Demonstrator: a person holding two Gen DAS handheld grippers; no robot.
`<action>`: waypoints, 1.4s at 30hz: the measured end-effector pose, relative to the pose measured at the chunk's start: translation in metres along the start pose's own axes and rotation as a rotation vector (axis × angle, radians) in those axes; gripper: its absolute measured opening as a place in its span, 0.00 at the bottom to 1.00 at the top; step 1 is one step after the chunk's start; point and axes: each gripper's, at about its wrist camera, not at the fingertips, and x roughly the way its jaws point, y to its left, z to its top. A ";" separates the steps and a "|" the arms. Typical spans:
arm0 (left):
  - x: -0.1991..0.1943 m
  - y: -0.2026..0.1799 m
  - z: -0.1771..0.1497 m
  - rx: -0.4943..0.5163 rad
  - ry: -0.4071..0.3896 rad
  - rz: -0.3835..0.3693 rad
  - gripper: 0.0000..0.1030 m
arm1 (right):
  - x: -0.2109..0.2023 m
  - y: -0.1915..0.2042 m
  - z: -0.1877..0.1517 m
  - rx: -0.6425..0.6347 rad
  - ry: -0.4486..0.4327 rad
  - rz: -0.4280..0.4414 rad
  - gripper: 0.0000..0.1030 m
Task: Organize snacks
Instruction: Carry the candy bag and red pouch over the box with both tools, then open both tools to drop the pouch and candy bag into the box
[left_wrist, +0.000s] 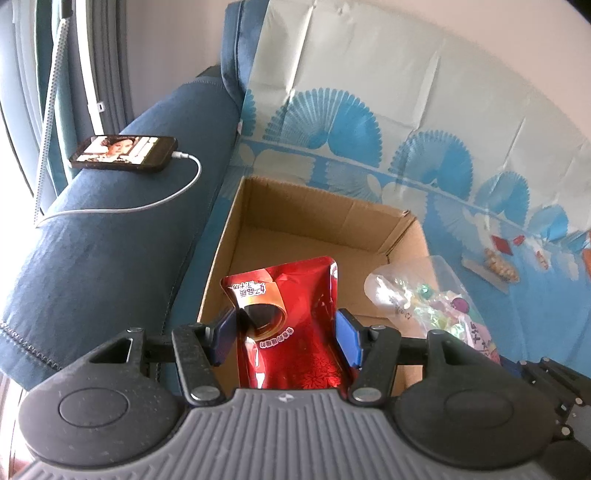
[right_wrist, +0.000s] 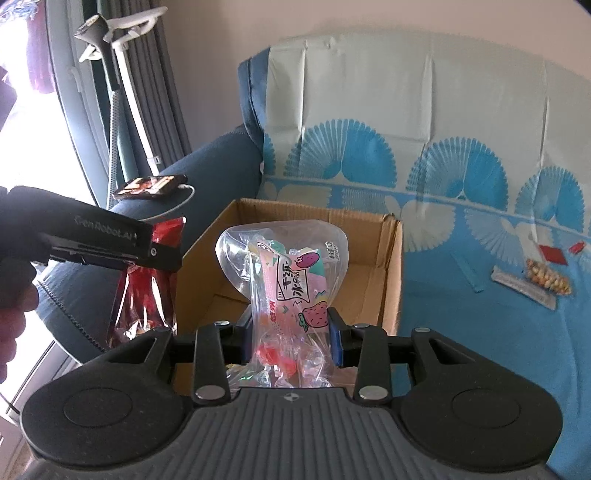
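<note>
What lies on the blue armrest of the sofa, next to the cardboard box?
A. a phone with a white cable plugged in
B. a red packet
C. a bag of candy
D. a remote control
A: the phone rests flat on the armrest, its screen lit, and a white cable runs from its end.

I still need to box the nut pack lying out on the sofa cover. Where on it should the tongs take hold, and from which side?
Judging from the views, grip the nut pack across its narrow width near the middle, coming down from above. It lies flat and long on the blue cover, apart from the cardboard box, so its long edges look the most open to the tongs.
</note>
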 end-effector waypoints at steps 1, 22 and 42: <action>0.005 0.000 0.000 0.002 0.008 0.003 0.61 | 0.005 -0.001 0.001 0.008 0.008 0.003 0.39; 0.095 -0.006 -0.002 0.034 0.140 0.065 0.61 | 0.077 -0.016 -0.006 0.037 0.116 -0.008 0.41; 0.095 0.002 0.000 0.079 0.103 0.098 1.00 | 0.080 -0.009 0.003 -0.076 0.047 -0.066 0.89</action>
